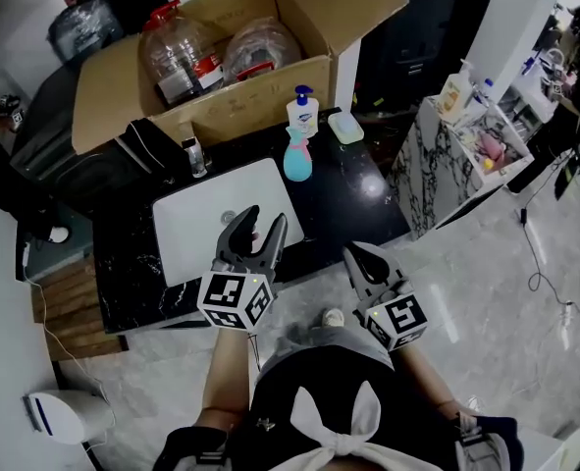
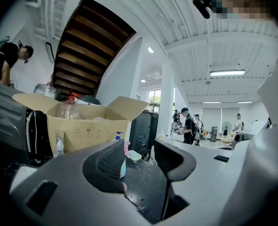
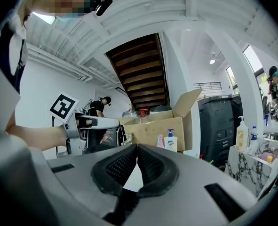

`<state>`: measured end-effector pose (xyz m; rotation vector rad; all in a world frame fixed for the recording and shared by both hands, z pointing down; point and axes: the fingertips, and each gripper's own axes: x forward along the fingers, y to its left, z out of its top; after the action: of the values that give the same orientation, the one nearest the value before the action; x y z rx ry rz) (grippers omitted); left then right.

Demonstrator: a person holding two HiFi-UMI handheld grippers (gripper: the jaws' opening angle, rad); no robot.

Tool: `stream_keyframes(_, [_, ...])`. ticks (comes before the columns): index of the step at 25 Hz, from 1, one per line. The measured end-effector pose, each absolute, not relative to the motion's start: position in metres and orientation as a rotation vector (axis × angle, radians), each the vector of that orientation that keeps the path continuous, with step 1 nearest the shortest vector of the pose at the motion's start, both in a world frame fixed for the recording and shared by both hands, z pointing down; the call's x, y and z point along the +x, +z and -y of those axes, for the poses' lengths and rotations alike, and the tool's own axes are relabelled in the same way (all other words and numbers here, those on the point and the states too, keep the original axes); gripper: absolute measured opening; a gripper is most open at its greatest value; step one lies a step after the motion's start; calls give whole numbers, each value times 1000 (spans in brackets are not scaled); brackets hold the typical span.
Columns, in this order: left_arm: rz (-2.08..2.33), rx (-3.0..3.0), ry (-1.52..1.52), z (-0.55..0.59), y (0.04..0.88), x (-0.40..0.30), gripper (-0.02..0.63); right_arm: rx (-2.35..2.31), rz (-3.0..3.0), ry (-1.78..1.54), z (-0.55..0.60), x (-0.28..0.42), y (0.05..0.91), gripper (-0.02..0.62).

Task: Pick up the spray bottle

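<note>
The spray bottle (image 1: 297,157), teal with a pink head, stands on the black counter (image 1: 132,263) behind the white sink (image 1: 221,226). My left gripper (image 1: 266,221) hovers over the sink's front right corner, short of the bottle, open with nothing between its jaws. In the left gripper view (image 2: 139,157) the spray bottle (image 2: 126,149) peeks out from behind the left jaw. My right gripper (image 1: 354,251) is off the counter's front edge, to the right, shut and empty (image 3: 137,149). From there the spray bottle (image 3: 160,141) shows far ahead beside the box.
A white pump bottle (image 1: 302,113) and a soap dish (image 1: 346,126) stand just behind the spray bottle. A small glass bottle (image 1: 195,157) is at the sink's back. An open cardboard box (image 1: 221,67) with plastic jugs fills the back. A marble shelf unit (image 1: 466,135) stands to the right.
</note>
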<state>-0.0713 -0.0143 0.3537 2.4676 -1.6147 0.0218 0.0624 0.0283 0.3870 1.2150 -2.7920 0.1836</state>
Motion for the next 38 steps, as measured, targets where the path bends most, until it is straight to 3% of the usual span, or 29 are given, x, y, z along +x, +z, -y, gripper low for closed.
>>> stream_keyframes(14, [1757, 2418, 86, 34, 355, -66, 238, 1068, 2866, 213, -9, 81, 393, 25])
stream_keyframes(38, [1563, 2500, 247, 118, 381, -83, 299, 1134, 2816, 267, 71, 77, 404, 25])
